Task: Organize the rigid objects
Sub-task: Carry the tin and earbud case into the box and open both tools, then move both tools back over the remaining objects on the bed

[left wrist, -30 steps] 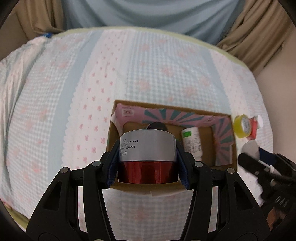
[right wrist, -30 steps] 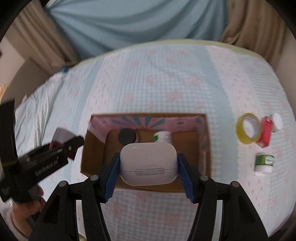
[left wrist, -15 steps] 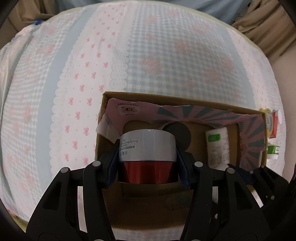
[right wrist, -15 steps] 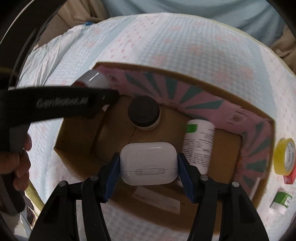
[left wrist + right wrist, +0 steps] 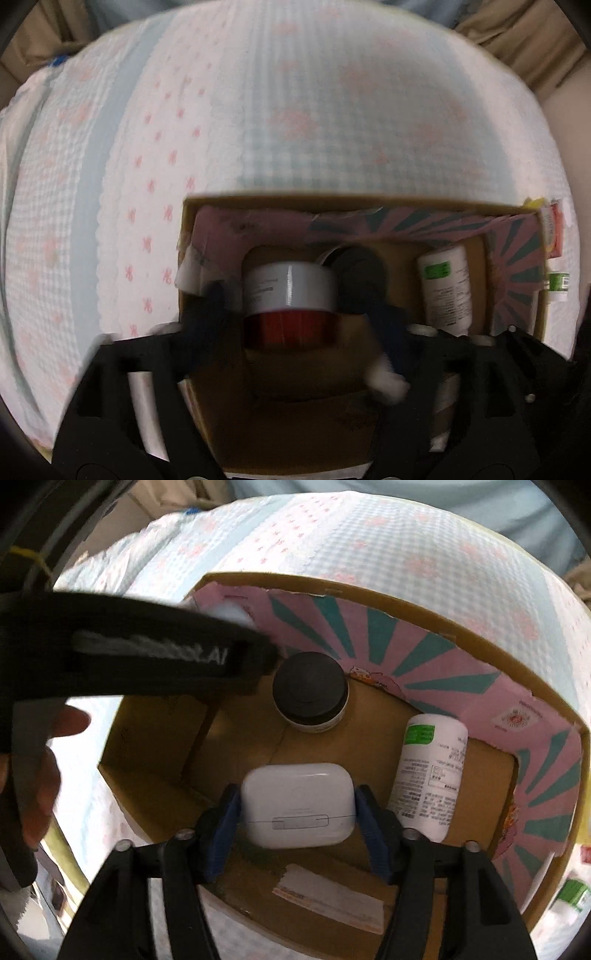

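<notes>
Both claws point down into the cardboard box (image 5: 388, 602) on the bed (image 5: 295, 110), presumably to drop items low so they don't bounce. Left claw (image 5: 295, 314) is opening; its pads look clear of the silver-and-red jar (image 5: 290, 295), which sits btwn them near the box's left end, tho blur makes contact hard to judge. Right claw (image 5: 297, 812) is opening too; the white earbud case (image 5: 299, 805) sits btwn its blue pads, which look just off its sides, low over the box floor. Already inside: black-lidded jar (image 5: 310, 690) at the back, white bottle (image 5: 428, 779) lying just right of the case, w/ little room to widen. Left gripper's body crosses the right view, crowding the box. Tape roll (image 5: 535, 202), small green-label bottle (image 5: 557, 284) wait outside.
</notes>
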Tool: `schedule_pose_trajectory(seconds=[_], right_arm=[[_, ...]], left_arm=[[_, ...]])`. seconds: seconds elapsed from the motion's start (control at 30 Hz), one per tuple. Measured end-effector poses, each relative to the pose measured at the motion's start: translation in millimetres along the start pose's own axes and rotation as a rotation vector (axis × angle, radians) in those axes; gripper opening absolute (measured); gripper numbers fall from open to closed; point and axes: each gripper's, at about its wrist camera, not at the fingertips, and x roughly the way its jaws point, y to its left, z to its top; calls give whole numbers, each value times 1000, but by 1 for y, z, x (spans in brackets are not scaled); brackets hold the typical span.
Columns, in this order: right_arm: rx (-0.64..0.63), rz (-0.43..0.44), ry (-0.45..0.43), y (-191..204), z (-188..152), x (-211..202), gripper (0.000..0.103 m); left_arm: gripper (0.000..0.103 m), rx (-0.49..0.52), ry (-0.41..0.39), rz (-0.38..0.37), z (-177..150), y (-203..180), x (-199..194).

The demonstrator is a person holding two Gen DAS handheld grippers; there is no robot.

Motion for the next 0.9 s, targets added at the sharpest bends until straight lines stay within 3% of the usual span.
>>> schedule_pose_trajectory(seconds=[0.03, 0.07, 0.57, 0.9], right_arm=[[8, 2, -6, 0, -2, -1, 98], [11, 4, -10, -1, -4, -3, 103], [69, -31, -108, 2, -24, -43, 103], [44, -106, -188, 30, -42, -109, 103]], left_arm=[[102, 3, -17, -9, 1, -1, -5], [102, 6, -32, -16, 1, -1, -11], [103, -73, -101, -25, -18, 12, -62], [103, -67, -179, -25, -53, 9, -125]])
